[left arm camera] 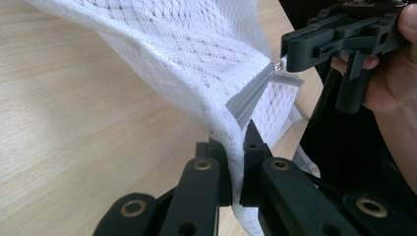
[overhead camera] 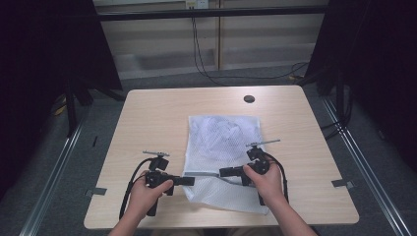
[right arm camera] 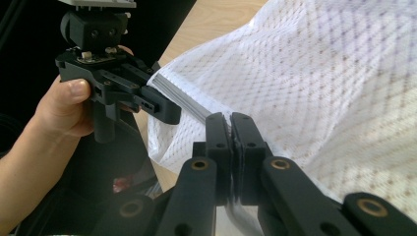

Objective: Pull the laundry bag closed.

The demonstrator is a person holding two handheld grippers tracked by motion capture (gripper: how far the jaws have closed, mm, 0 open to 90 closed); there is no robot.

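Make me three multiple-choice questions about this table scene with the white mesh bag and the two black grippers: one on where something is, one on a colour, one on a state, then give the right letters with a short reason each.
1. Where does the small dark round disc lie on the light wooden table?
A. near the far edge
B. at the near left corner
C. under the person's left hand

2. What colour is the zip strip on the white mesh laundry bag?
A. red
B. grey
C. yellow

3. How does the left gripper stand?
A. wide open above the table
B. shut on the bag's edge
C. lying flat, let go

Answers: 1 A, the high view shows it beyond the bag. 2 B, the left gripper view shows a grey strip. 3 B, mesh is pinched between its jaws; the right gripper pinches the bag too.
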